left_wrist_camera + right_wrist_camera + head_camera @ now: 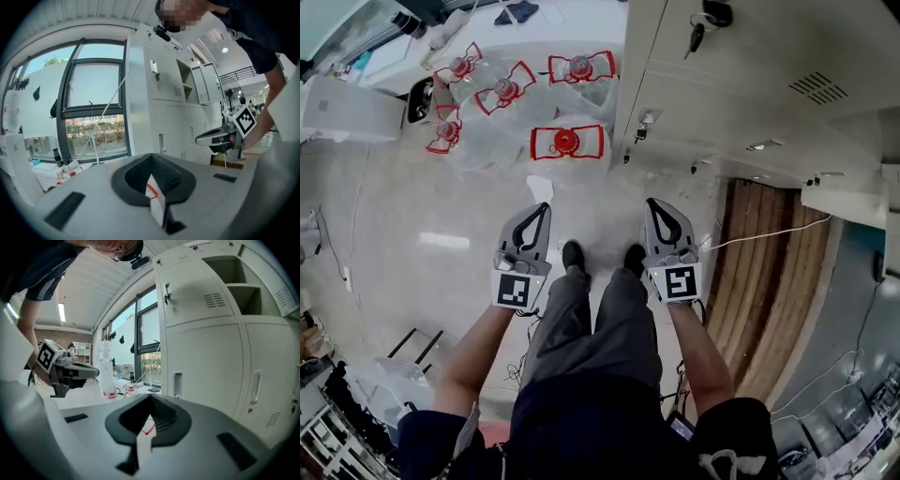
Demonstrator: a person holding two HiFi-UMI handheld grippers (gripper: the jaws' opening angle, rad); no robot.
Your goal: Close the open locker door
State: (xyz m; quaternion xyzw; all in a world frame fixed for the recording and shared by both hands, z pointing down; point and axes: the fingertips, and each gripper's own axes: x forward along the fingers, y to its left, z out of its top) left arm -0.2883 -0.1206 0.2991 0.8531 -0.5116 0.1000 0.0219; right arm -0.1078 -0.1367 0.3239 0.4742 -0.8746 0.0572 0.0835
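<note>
I hold my left gripper (544,208) and right gripper (652,202) before the pale grey metal lockers (206,357), both jaws shut together, empty; an upper locker door (286,296) stands open.

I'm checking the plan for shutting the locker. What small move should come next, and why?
Probably lift the right gripper toward the open door at the upper right. The open compartment sits above it, its jaws are shut and empty, and nothing touches the door.
</note>
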